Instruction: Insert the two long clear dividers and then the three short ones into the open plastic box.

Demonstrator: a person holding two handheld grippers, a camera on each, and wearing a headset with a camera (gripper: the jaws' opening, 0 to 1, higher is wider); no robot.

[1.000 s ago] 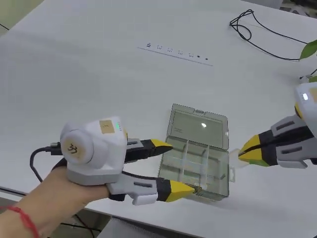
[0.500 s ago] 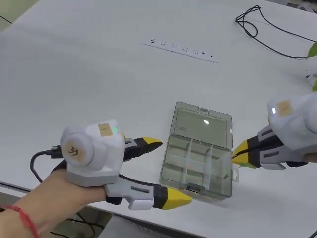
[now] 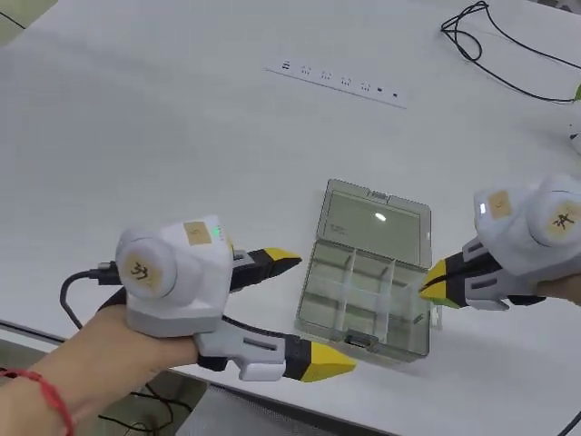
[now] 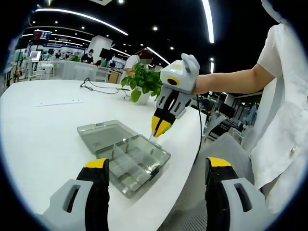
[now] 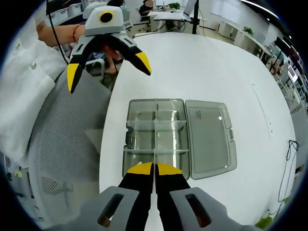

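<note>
Now, grey-tinted box [image 3: 363, 227] open, left hand-held gripper [image 3: 313, 312] spread, right hand-held gripper [image 3: 432, 282] pinching clear divider [image 3: 438, 313].

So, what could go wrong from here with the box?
1. The box lies near the front edge of the table, and the open left gripper is not holding it; a push could slide it off.
2. The clear divider in the shut right gripper is thin; it may tilt and miss its slot.
</note>
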